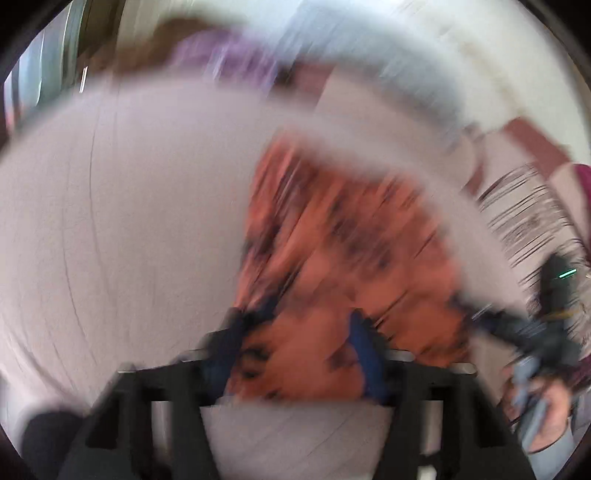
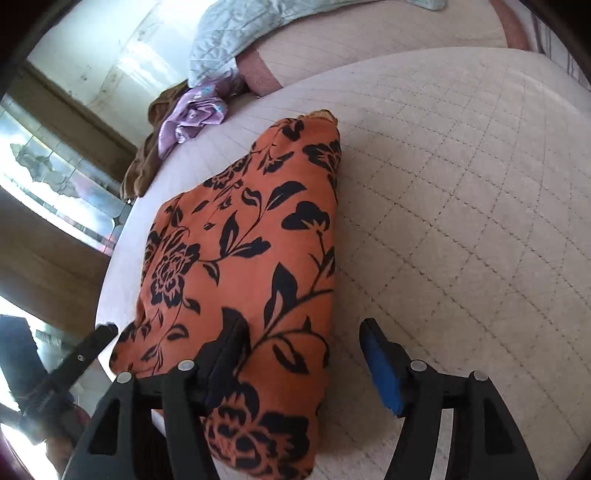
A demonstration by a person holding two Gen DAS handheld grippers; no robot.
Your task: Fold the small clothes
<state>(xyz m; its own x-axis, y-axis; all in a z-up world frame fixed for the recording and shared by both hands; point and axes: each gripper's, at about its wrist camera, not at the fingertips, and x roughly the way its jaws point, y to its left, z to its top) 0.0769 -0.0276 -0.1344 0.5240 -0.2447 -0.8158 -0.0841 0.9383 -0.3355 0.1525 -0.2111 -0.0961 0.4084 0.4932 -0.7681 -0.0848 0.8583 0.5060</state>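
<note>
An orange cloth with a black flower print (image 2: 240, 258) lies folded on the pale quilted bed (image 2: 461, 184). My right gripper (image 2: 306, 336) is open, its jaws wide apart over the cloth's near end, the right blue pad over bare quilt. The left wrist view is badly blurred by motion. There my left gripper (image 1: 299, 328) has its jaws apart with the orange cloth (image 1: 332, 240) lying between them; I cannot tell whether it touches it. The right gripper (image 1: 532, 332) and the hand holding it show at the right edge of that view.
A purple garment (image 2: 188, 118) and a brown one (image 2: 144, 166) lie in a heap at the bed's far left edge. A light blue quilted pillow (image 2: 236, 33) lies beyond them. A window (image 2: 55, 177) is on the left. The other gripper's tip (image 2: 92, 343) shows at lower left.
</note>
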